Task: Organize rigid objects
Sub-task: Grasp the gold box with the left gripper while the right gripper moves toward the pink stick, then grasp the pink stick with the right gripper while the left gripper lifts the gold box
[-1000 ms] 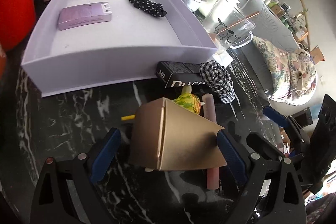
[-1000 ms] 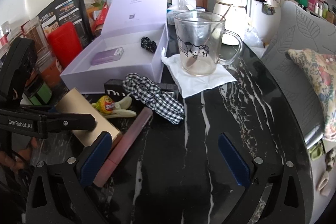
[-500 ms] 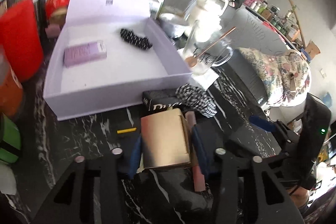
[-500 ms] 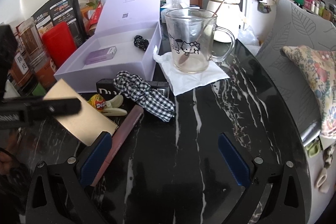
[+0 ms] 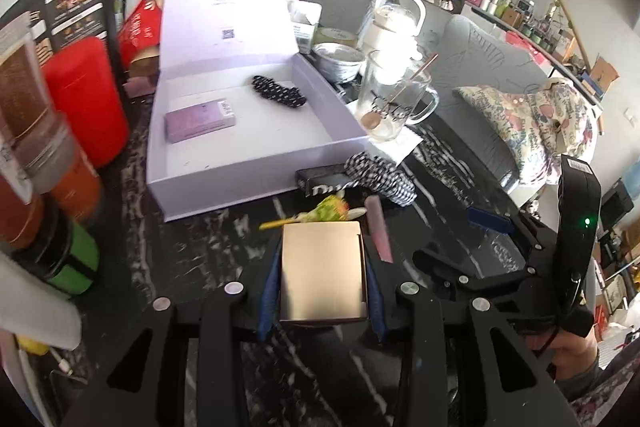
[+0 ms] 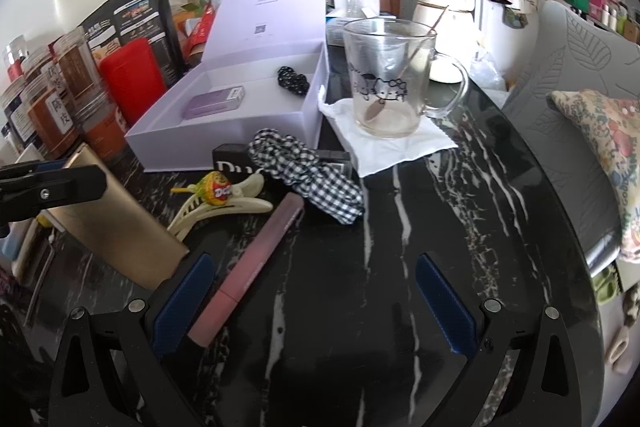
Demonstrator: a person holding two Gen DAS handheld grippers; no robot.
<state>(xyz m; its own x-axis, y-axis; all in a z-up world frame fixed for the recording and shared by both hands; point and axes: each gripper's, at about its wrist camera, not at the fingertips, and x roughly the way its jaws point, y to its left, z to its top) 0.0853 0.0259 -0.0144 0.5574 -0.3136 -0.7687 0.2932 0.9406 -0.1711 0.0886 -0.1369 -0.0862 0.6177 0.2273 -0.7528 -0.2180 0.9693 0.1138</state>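
My left gripper [image 5: 322, 255] holds a gold box [image 5: 324, 275] between its blue pads, lifted above the black marble table [image 5: 200, 251]; its jaws are still closing on the box. Seen from the right wrist, the gold box [image 6: 108, 227] hangs tilted at the left. Ahead stands an open lavender box [image 5: 256, 183] with a small purple carton [image 5: 200, 119] and a dotted black scrunchie [image 5: 280, 95] inside. My right gripper [image 6: 314, 303] is open over the table, with a pink tube [image 6: 256, 263] lying just inside its left finger.
In front of the lavender box lie a black carton [image 6: 230, 163], a checkered scrunchie [image 6: 308, 179], a lollipop [image 6: 216, 191] and a cream hair clip [image 6: 224, 209]. A glass mug [image 6: 388, 79] stands on a napkin at the right. Jars and a red canister [image 6: 132, 83] line the left.
The left gripper's jaws closed on the gold box, squared it between the pads and raised it off the table. The right gripper stayed put.
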